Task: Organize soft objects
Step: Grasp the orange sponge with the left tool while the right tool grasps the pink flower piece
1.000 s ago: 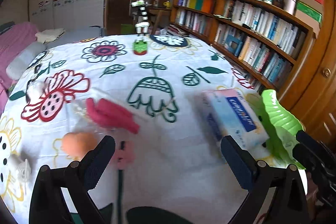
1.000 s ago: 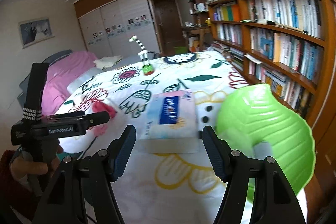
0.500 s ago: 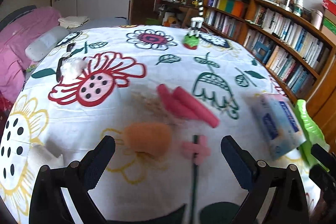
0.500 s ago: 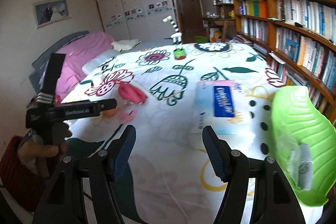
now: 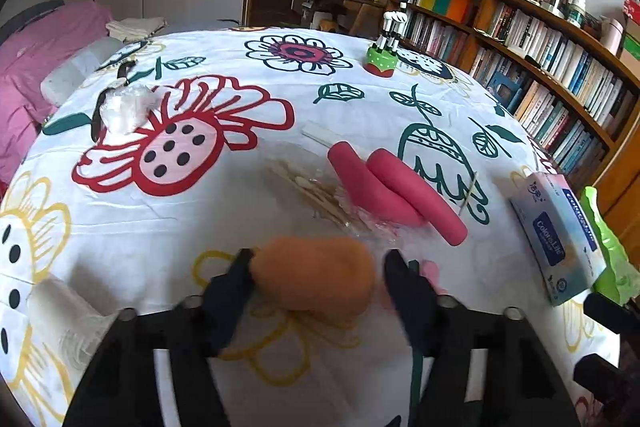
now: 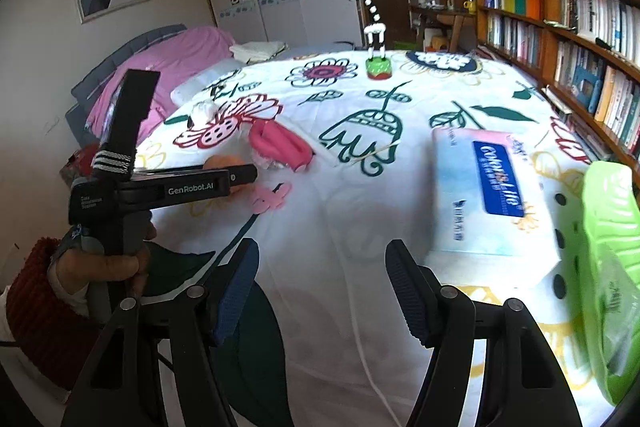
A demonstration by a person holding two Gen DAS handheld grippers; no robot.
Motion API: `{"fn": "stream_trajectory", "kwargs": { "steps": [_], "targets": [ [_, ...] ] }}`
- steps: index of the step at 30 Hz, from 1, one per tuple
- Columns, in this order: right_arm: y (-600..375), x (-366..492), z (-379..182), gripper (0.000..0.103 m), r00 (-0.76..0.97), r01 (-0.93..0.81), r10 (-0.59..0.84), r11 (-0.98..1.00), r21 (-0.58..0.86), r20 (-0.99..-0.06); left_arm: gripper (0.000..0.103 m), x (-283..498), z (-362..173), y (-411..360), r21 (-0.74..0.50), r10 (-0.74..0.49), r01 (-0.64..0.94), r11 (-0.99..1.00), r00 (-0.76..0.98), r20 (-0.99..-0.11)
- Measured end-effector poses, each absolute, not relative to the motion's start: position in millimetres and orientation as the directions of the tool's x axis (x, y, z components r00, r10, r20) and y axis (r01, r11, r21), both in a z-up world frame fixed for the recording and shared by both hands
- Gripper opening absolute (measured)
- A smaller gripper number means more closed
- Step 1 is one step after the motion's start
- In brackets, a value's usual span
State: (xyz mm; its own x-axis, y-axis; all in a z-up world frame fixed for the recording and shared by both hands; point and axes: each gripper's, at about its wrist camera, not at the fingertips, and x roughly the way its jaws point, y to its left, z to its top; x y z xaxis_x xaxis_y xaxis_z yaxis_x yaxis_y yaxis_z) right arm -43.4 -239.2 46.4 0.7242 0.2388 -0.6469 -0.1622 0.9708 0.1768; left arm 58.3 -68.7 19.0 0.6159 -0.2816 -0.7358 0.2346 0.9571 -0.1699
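Left wrist view: we see the left gripper [image 5: 316, 283] with its jaws closing around a soft orange oval sponge [image 5: 316, 279]; the left pad touches the sponge's edge, the right pad [image 5: 404, 291] stands just clear, so no grip yet.

Sponge location: on the white floral-print tablecloth [image 5: 160, 219], near the front edge, between the jaws.

Right wrist view: our right gripper [image 6: 320, 283] hovers over bare cloth, jaws apart, nothing between them.

Other soft items: two pink-red foam rollers [image 5: 392, 191] lie side by side beyond the sponge, resting on a clear plastic bag with pale sticks [image 5: 316, 191]; a small pink flower-shaped piece [image 6: 270, 201] sits just right of the sponge.

Further pieces: a crumpled clear-wrapped white bundle [image 5: 124, 107] lies far left on the cloth; a white roll [image 5: 64, 311] sits near the left edge.

Likely destination: a bright green leaf-shaped plastic tray [image 6: 612, 267] at the right edge, beside a blue-and-white soft tissue pack [image 6: 488, 187]; it already holds a clear-wrapped item. That it is the goal is our guess.

Progress: early, we judge. One item seems placed; sponge, rollers, pink flower piece and the bundle remain on the cloth.

Step in hand: securing the sponge.
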Motion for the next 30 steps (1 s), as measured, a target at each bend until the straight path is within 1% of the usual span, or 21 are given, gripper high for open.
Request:
{"fn": "stream_trajectory", "kwargs": {
  "steps": [3,6,13,17,24,27,30],
  "targets": [
    [-232,-33,41,0.067,0.698,-0.180,0.257,0.966,0.183,-0.669,0.057,56,21,-68,-0.159,-0.279,0.241,0.957,0.627,-0.728],
    [-223,-23,36,0.067,0.674,-0.200,0.269,0.963,0.181,-0.688,0.057,53,24,-64,-0.179,-0.299,0.247,0.952,0.636,-0.711],
    [-196,8,28,0.067,0.650,-0.245,0.270,0.959,0.140,-0.710,0.057,45,37,-63,-0.179,-0.319,0.269,0.946,0.682,-0.658],
    [-182,23,23,0.067,0.640,-0.266,0.265,0.957,0.115,-0.722,0.057,45,41,-55,-0.201,-0.320,0.250,0.947,0.701,-0.637],
    [-169,49,15,0.066,0.634,-0.258,0.218,0.964,0.064,-0.742,0.057,45,38,-43,-0.241,-0.319,0.212,0.947,0.715,-0.623],
    [-164,55,12,0.065,0.636,-0.261,0.203,0.964,0.040,-0.744,0.057,45,37,-40,-0.251,-0.320,0.206,0.946,0.717,-0.619],
    [-158,58,11,0.062,0.648,-0.264,0.168,0.965,-0.012,-0.743,0.057,45,37,-37,-0.261,-0.322,0.199,0.945,0.721,-0.614]
  ]
}}
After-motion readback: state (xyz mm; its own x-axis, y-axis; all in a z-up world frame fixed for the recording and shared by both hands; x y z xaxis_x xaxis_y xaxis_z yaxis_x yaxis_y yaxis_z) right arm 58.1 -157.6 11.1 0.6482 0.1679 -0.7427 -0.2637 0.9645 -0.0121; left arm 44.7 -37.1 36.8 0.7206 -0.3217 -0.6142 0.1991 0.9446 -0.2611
